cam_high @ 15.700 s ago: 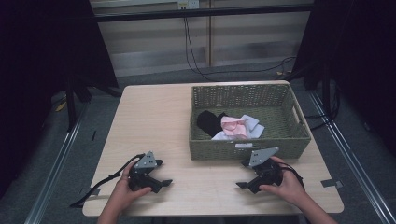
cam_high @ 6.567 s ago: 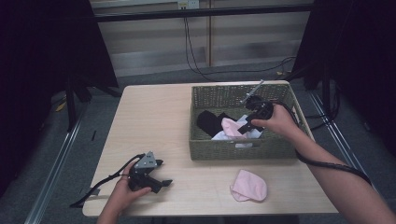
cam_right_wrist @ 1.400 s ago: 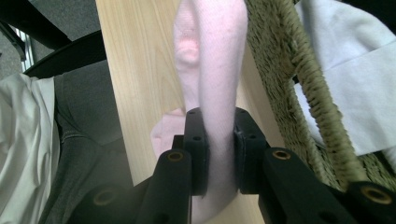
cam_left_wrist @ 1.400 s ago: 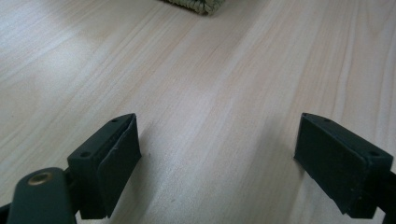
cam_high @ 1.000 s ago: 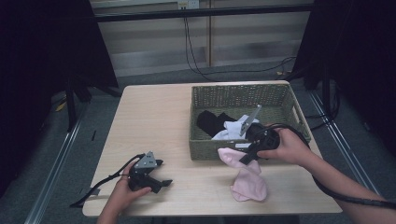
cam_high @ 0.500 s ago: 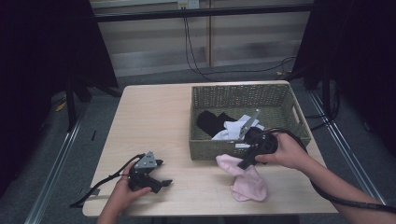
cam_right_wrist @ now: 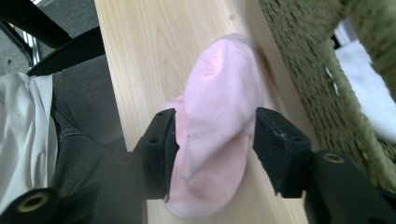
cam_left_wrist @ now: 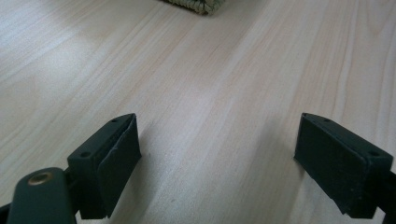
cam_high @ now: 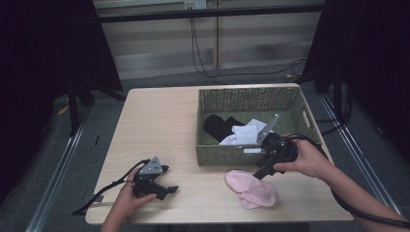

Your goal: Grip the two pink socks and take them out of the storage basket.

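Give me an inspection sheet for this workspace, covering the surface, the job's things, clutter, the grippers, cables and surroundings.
Surface: light wooden table, bare on its left half.
Job's things: woven basket at the right rear, holding a black garment and white cloth; pink socks lying on the table in front of the basket.
Clutter: nothing seen.
Grippers: left gripper open, resting on the table near the front edge; right gripper open, jaws on either side of the pink socks.
Cables: one trails from each gripper; black cables hang behind the table.
Surroundings: dark curtains on both sides, grey floor, metal rails.
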Action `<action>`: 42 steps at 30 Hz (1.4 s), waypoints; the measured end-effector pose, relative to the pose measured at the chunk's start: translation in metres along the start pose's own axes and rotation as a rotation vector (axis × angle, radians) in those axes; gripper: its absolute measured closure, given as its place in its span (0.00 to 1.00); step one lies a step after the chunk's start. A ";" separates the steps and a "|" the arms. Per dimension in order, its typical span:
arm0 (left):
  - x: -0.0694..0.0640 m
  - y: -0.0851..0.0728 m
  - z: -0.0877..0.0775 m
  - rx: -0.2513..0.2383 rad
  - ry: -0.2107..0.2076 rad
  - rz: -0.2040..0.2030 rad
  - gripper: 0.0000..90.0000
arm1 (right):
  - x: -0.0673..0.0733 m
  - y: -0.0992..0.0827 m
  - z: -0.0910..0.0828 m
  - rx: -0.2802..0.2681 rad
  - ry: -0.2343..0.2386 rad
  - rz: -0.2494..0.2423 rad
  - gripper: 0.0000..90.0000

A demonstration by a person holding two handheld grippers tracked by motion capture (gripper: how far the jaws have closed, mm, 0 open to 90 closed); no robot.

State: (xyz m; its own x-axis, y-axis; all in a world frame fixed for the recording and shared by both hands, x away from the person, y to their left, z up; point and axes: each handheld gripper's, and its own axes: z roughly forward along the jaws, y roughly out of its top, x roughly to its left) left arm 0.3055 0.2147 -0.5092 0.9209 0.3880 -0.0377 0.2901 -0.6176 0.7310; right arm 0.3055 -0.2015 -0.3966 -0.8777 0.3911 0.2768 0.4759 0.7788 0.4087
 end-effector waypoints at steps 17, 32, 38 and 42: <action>0.000 0.000 0.000 0.000 0.002 0.000 0.15 | -0.003 -0.034 0.002 -0.022 -0.093 0.011 0.31; 0.000 0.000 0.000 0.000 0.000 0.000 0.15 | -0.016 -0.072 0.004 -0.116 -0.109 0.077 0.25; 0.000 0.000 0.000 0.000 0.000 0.000 0.15 | -0.020 -0.086 0.014 -0.124 -0.134 0.099 0.25; 0.000 0.000 0.000 0.000 0.002 0.000 0.15 | -0.024 -0.097 0.017 -0.150 -0.145 0.118 0.25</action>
State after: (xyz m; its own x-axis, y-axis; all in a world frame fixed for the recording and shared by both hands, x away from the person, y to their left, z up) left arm 0.3054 0.2147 -0.5092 0.9205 0.3891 -0.0366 0.2901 -0.6173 0.7313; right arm 0.2796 -0.2776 -0.4576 -0.8090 0.5501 0.2073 0.5695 0.6458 0.5086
